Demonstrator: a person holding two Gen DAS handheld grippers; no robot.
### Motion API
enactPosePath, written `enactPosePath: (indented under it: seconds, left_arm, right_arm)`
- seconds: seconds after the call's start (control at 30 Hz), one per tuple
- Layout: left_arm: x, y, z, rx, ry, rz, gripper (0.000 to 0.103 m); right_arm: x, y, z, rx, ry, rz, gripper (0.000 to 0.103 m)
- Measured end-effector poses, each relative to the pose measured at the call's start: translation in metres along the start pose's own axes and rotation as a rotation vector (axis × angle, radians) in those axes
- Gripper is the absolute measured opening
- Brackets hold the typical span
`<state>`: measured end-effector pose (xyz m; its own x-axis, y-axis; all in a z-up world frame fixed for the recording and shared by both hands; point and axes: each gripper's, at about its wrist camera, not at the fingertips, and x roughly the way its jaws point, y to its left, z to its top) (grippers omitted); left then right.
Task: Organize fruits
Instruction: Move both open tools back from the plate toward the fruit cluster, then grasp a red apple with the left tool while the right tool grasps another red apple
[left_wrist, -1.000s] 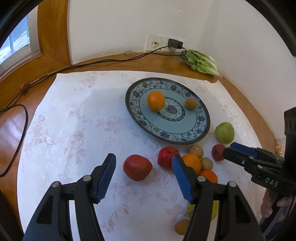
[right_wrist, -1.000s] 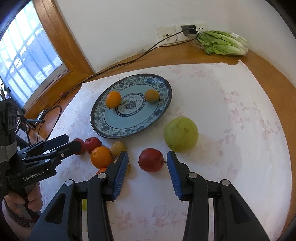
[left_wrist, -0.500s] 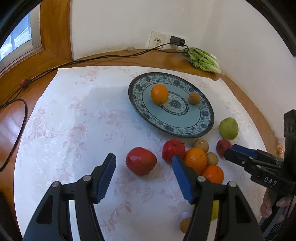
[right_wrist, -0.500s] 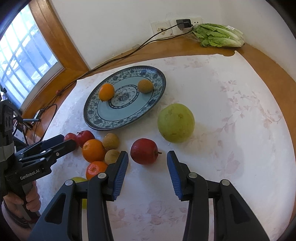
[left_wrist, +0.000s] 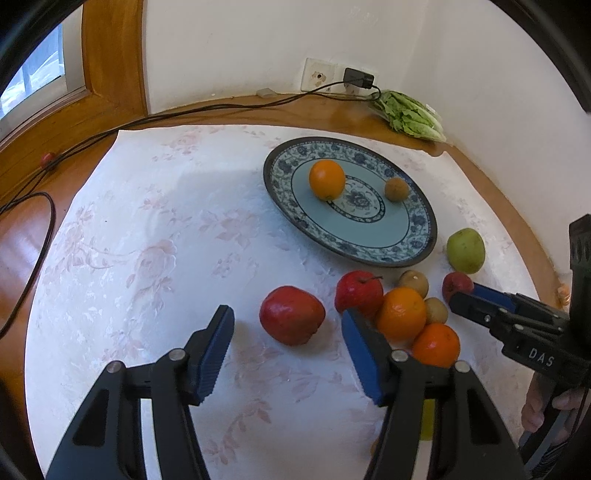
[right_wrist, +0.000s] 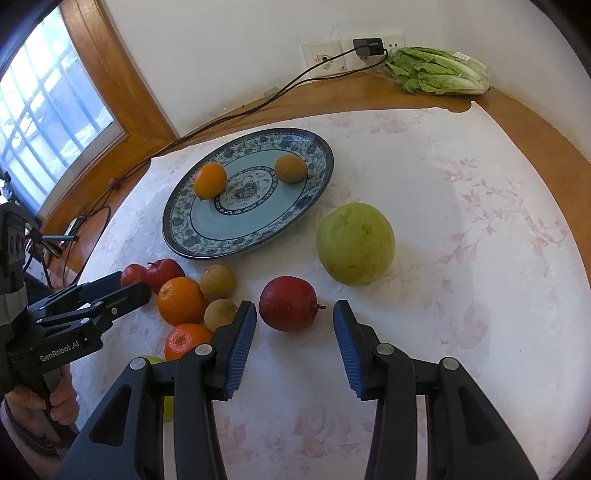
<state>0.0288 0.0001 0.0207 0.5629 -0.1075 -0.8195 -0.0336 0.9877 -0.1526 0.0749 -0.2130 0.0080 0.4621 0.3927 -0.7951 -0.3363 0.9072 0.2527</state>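
A blue patterned plate (left_wrist: 421, 236) (right_wrist: 177, 236) holds an orange (left_wrist: 327, 180) and a small brown fruit (left_wrist: 396, 189). My left gripper (left_wrist: 288, 354) is open, with a red apple (left_wrist: 291, 315) just beyond its tips. My right gripper (right_wrist: 294, 343) is open, its tips on either side of another red apple (right_wrist: 288, 303). A cluster of oranges (right_wrist: 181, 301), brown fruits (right_wrist: 217, 281) and a second red apple (left_wrist: 358, 293) lies between them. A large green fruit (right_wrist: 355, 249) sits right of the plate.
A white floral cloth (left_wrist: 147, 240) covers the round wooden table. Lettuce (right_wrist: 439, 72) lies at the back by the wall sockets (right_wrist: 325, 57). A black cable (left_wrist: 184, 110) runs along the table's back edge. A window is at the left.
Both grippers have moved forward and lower toward the fruit. Each red apple now sits closer to its gripper's tips. Both stay open.
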Motion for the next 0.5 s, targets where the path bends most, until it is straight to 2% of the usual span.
enactPosePath:
  seconds: [0.23, 0.5]
  left_arm:
    - [0.0017, -0.0011, -0.0003, 0.010, 0.009, -0.021, 0.040]
    - [0.0013, 0.0003, -0.0008, 0.000, 0.014, -0.037, 0.038]
  right_arm:
    - [0.0013, 0.0012, -0.0003, -0.013, -0.013, -0.006, 0.045]
    - [0.0015, 0.0032, -0.0008, -0.032, -0.013, -0.016, 0.045]
